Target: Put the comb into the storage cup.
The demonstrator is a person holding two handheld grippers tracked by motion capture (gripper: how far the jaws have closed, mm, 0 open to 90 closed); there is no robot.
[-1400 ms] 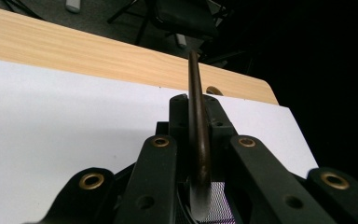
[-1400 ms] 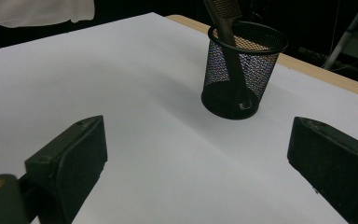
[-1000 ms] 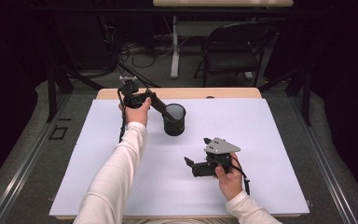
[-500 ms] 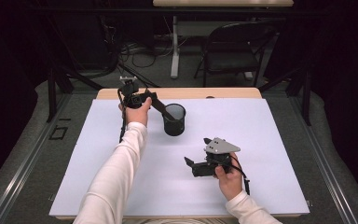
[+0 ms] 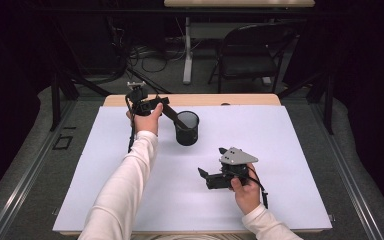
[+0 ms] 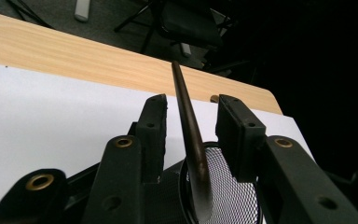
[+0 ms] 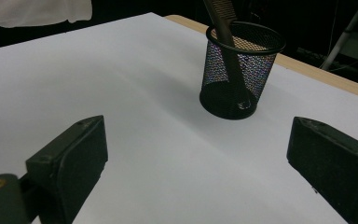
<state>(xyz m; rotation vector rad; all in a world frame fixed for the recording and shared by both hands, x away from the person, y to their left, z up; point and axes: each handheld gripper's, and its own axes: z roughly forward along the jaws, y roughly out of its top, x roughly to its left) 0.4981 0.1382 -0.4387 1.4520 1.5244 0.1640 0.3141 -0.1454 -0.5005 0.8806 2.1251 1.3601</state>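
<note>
**A:** Where does the comb [image 7: 227, 44] sit, and why at that slant?

**B:** Its lower end is down inside the black mesh cup [image 5: 186, 128], which stands toward the far edge of the desk [image 5: 290, 150], a little left of the middle. The comb is longer than the cup is deep, so it leans on the rim and its upper part sticks out toward the far left corner — right between the fingers of the left gripper [image 5: 172, 111].

**A:** Is it held?

**B:** I'd say not. In the left gripper view the comb [image 6: 191, 149] stands edge-on in the gap, with a strip of white desk showing on each side of it. The fingers [image 6: 151, 133] have just been opening, so they stand a little apart around the comb without pressing on it. My reading is that the cup carries it now.

**A:** And the left hand's place?

**B:** It hovers by the cup's rim on the far-left side, tilted down along the comb's own line — the pose for lowering a long thing into a narrow mouth.

**A:** The other side?

**B:** The right gripper [image 5: 203, 175] lies low near the front edge, right of the middle, well apart from the cup. Its fingers [image 7: 70, 161] are spread wide with bare desk between them, pointed at the cup [image 7: 235, 70] — waiting out of the way, I'd judge.
</note>
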